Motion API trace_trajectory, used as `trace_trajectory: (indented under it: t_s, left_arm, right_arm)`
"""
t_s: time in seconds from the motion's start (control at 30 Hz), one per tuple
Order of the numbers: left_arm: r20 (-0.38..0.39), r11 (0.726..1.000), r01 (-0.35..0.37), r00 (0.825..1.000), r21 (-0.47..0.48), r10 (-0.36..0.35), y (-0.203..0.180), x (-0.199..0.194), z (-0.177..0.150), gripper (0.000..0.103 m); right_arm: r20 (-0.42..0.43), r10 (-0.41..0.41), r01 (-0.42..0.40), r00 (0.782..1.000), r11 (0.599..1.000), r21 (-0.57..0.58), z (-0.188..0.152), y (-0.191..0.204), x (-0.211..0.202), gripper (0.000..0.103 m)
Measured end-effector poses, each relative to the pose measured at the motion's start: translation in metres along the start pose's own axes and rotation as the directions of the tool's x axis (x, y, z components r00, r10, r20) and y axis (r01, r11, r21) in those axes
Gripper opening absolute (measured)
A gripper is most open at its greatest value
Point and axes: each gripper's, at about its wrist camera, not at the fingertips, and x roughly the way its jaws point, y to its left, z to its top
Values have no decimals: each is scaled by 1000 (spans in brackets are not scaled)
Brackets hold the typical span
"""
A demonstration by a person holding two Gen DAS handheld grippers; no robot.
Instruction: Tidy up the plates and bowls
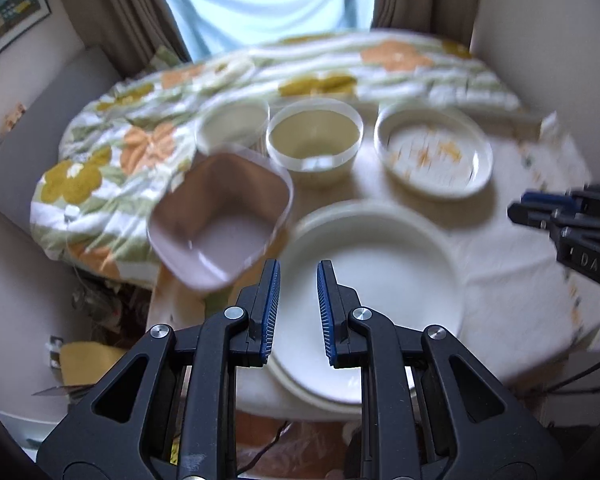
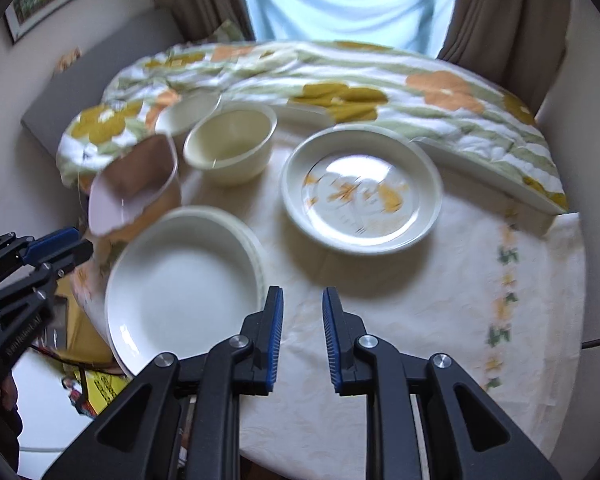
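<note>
A small round tabletop (image 2: 400, 320) under a pale embroidered cloth stands before a bright window with brown curtains (image 2: 512, 20). A flowered quilt (image 2: 340, 80) in orange, mustard and green lies bunched along its far edge.

Nearest, toward the left, sits a large white plate (image 1: 380, 280) resting on another plate. Behind it on the right is a shallow cream dish with orange flowers (image 2: 360, 192). In the back row stand a round cream bowl (image 1: 314, 140) and, just left of it, a second pale bowl (image 1: 232, 124), partly tucked against the quilt. A square pink bowl (image 1: 220, 220) sits tilted at the tabletop's left edge, beside the big plate.

Both grippers hover above the dishes, holding nothing. The left gripper (image 1: 298, 308) hangs over the large plate, its blue-padded fingers narrowly parted with only air between them. The right gripper (image 2: 302, 336) hangs over bare cloth, its fingers likewise close together and empty. The pictures are blurred.
</note>
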Motion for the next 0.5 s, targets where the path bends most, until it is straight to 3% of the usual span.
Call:
trace_trajectory:
  t_s: [0.07,0.1,0.13,0.23,0.3,0.5]
  left_arm:
    - [85,1000,2,996,-22,0,-7,-21,17,18]
    - [112,999,22,993,-30,-19,-12,-28,25,20]
    - [121,998,43,992,-35,-38,-17,-31,31,29]
    - [147,996,79,987,-50,-71,-36,-30,47,103]
    - [167,992,112,981,-57,-101,-50,-30,54,103]
    - [52,978,182,983,-103,-177,-83,6,70,103]
  right_arm:
    - [45,9,-10,999,1000,24,4,-17,-19,51]
    - [78,20,-23,997,999,36,5,-27,-30,88]
    - [112,35,-41,993,998,48,6,-37,-40,102]
    - [187,60,-74,981,995,71,7,-61,-63,102]
    - [222,61,-76,973,995,61,8,-76,-73,102]
    - [198,72,-78,978,997,21,17,-116,-73,102]
